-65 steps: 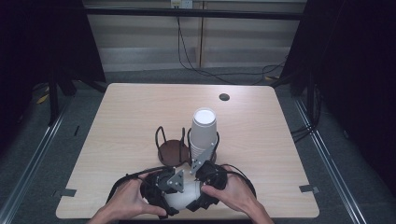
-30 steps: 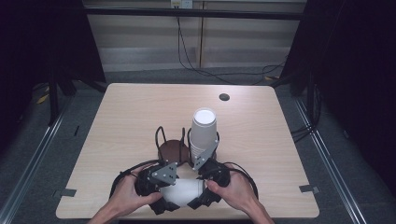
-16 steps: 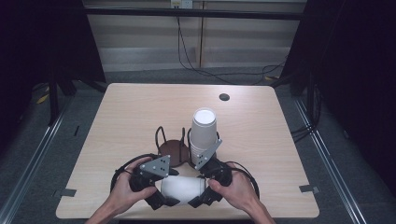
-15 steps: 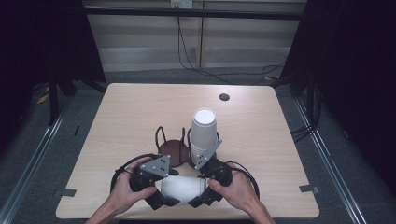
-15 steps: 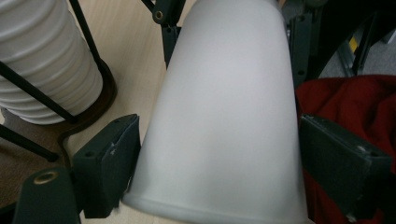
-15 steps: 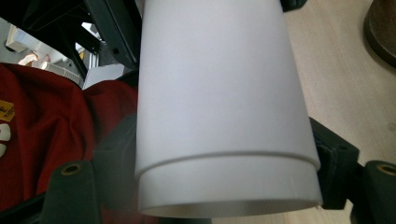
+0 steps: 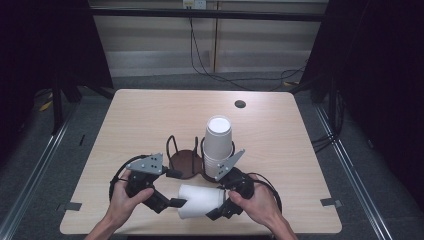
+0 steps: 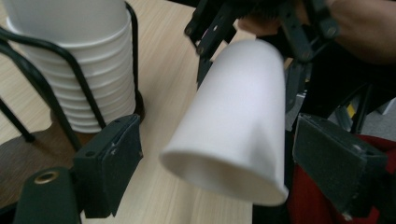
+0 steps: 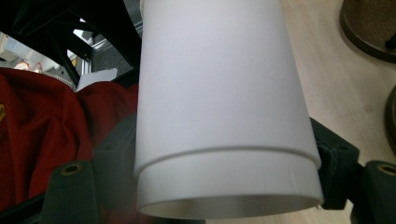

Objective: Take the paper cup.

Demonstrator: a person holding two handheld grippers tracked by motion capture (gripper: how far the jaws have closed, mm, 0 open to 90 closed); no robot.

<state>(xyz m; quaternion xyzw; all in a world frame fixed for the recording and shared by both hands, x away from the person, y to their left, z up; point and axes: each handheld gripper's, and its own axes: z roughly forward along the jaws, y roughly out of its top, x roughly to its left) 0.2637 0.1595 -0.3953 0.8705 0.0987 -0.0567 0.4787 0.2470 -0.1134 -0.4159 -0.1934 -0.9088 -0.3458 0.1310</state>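
Between the right gripper's (image 7: pixel 216 207) jaws: clamped white cup (image 7: pixel 200 201).

A light wooden table (image 7: pixel 150 120) bears a dark wire cup holder (image 7: pixel 182 162).

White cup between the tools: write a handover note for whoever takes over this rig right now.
Right tool: shut on the white cup near its mouth, holding it level.
Left tool: jaws have just been closing around the cup's base; pads not yet touching.
Stack of cups stands in the wire holder; the slot beside it is empty.
Done: cup picked up. Left, probably: grip the base and pull; a seam hints at two nested cups.
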